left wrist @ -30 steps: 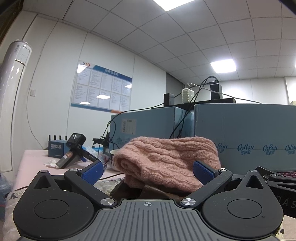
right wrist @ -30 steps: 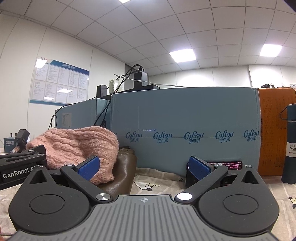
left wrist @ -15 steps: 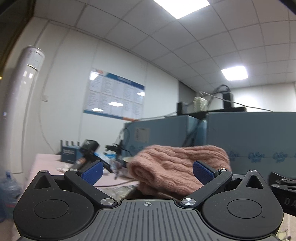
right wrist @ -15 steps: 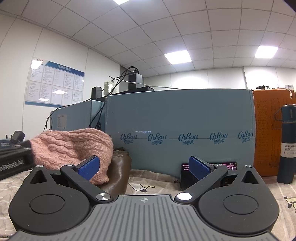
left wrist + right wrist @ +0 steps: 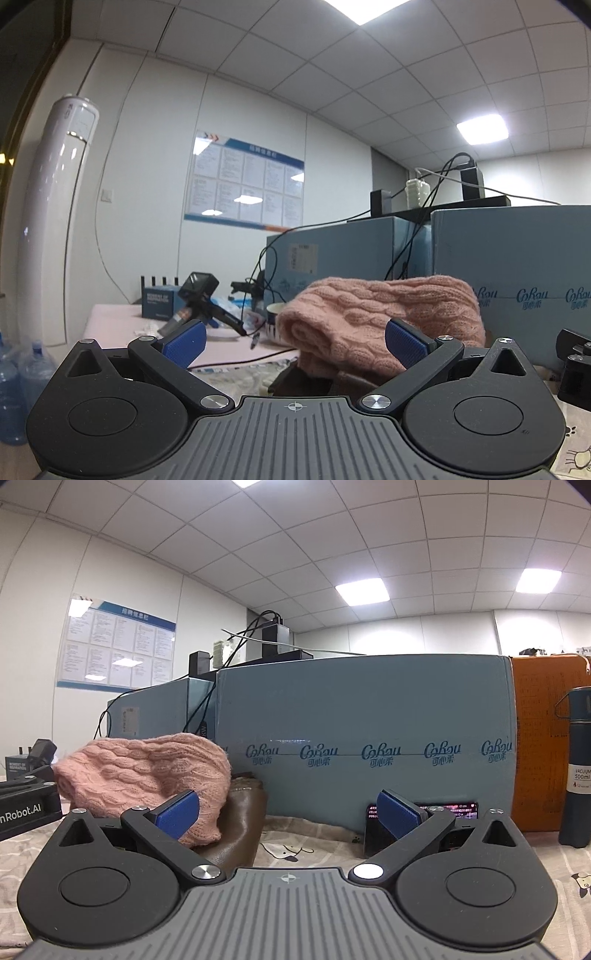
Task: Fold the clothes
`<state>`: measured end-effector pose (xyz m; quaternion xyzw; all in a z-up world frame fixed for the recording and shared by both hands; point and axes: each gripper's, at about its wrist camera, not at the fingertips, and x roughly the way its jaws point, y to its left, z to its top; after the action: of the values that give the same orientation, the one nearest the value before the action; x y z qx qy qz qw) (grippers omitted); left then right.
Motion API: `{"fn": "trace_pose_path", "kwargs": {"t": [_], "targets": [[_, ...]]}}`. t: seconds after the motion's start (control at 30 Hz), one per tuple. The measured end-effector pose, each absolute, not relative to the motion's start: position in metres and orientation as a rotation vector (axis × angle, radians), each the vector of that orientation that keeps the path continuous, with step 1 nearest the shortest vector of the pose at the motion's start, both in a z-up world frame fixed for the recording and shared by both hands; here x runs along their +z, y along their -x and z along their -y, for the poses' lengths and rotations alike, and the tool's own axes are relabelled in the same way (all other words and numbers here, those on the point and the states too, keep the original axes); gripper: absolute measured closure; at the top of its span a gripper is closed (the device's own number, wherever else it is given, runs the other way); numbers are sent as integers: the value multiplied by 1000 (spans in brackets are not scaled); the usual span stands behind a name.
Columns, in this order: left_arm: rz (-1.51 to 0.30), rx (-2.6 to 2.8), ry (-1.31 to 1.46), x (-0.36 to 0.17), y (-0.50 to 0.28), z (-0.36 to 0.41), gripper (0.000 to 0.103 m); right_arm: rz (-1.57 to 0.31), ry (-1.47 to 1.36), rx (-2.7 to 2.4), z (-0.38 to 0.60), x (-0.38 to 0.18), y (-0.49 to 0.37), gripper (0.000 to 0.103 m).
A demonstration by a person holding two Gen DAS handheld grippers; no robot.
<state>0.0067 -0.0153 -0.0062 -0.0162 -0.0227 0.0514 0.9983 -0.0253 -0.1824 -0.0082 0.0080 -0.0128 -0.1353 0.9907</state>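
A pink cable-knit sweater (image 5: 373,314) lies folded on top of a brown leather garment (image 5: 314,380) on the patterned tablecloth. My left gripper (image 5: 295,339) is open and empty, low over the cloth just in front of the sweater. In the right wrist view the sweater (image 5: 147,775) sits at left on the brown garment (image 5: 240,823). My right gripper (image 5: 288,812) is open and empty, to the right of the pile, facing the blue boxes.
Blue cardboard boxes (image 5: 369,738) wall off the back. An orange box (image 5: 543,738) and a dark flask (image 5: 576,771) stand at right, a phone (image 5: 458,810) leans on the box. A handheld camera (image 5: 199,295), cables and a cup (image 5: 273,317) lie at left. A white air conditioner (image 5: 48,229) stands far left.
My left gripper has swung left and drawn back, so the sweater now sits further right and smaller. My right gripper has shifted slightly right. Both stay open.
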Motion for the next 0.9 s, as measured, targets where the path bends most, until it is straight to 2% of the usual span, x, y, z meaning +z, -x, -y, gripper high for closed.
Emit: {"fn": "trace_pose_path", "kwargs": {"t": [0.9], "targets": [[31,87,44,-8,-7,14,0,14,-16,-266,183,-8,23,0]]}}
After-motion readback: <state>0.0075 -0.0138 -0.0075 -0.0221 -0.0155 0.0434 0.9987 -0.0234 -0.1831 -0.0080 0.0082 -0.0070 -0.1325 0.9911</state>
